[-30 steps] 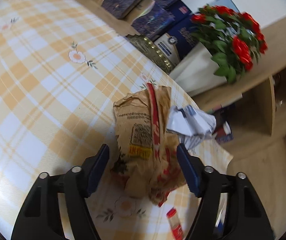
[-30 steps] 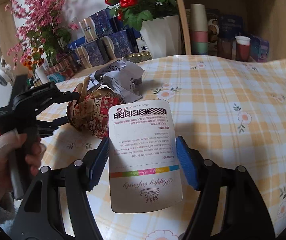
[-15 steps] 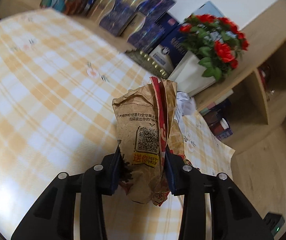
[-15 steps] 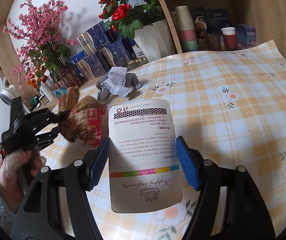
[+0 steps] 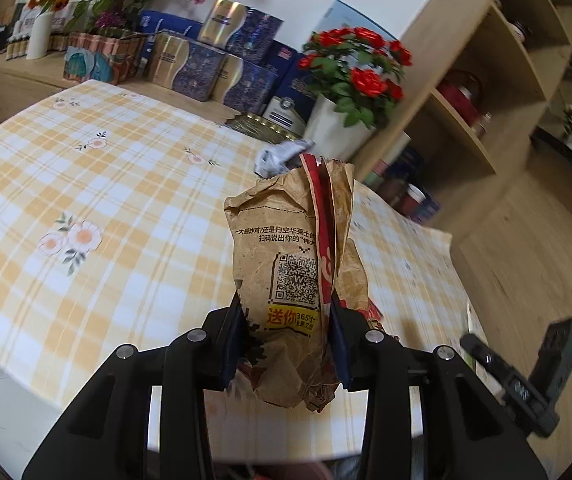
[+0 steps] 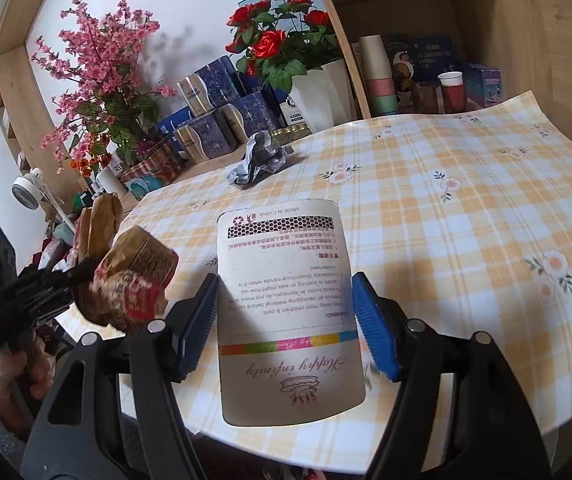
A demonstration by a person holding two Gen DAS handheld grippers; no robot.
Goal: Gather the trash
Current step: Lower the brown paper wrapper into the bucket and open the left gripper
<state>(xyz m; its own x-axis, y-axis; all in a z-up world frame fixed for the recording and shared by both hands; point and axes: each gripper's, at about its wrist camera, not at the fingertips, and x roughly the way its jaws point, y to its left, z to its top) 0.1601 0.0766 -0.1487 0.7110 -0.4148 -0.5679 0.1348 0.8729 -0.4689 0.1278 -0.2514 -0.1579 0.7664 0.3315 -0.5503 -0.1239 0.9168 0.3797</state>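
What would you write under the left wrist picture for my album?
Left tongs squeeze a crumpled brown paper food bag above the yellow checked tablecloth, crumpled grey paper behind.

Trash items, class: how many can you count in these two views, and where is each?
3: brown paper bag in the left claw, white card box in the right claw, crumpled grey wrapper on the table. Others may be hidden.

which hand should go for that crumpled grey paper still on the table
Neither is free: the left claw grips the brown paper bag, the right claw the white card. Once emptied, probably right; the crumpled paper lies unobstructed ahead of it.
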